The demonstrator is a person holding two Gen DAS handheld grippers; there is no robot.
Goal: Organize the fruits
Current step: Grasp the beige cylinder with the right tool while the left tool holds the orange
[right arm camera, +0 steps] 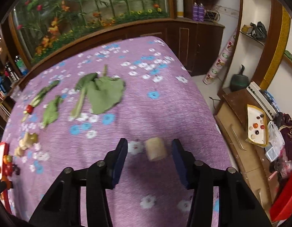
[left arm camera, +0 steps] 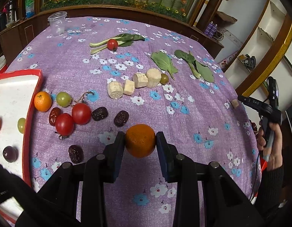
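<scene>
A: Tray: how many fruits stowed?
B: Three small ones. Left gripper clamps orange above cloth; right gripper parted, unclamped, around corn piece. Tomatoes, dates pending.

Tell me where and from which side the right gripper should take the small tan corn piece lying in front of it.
Grip the tan corn piece across its rounded flanks, coming down from above. It lies on its side on the purple cloth, apart from everything else, so both flanks look free. The right gripper already has a finger on each side without touching it; closing there would probably hold, provided the squeeze is centred, as it may roll.
</scene>
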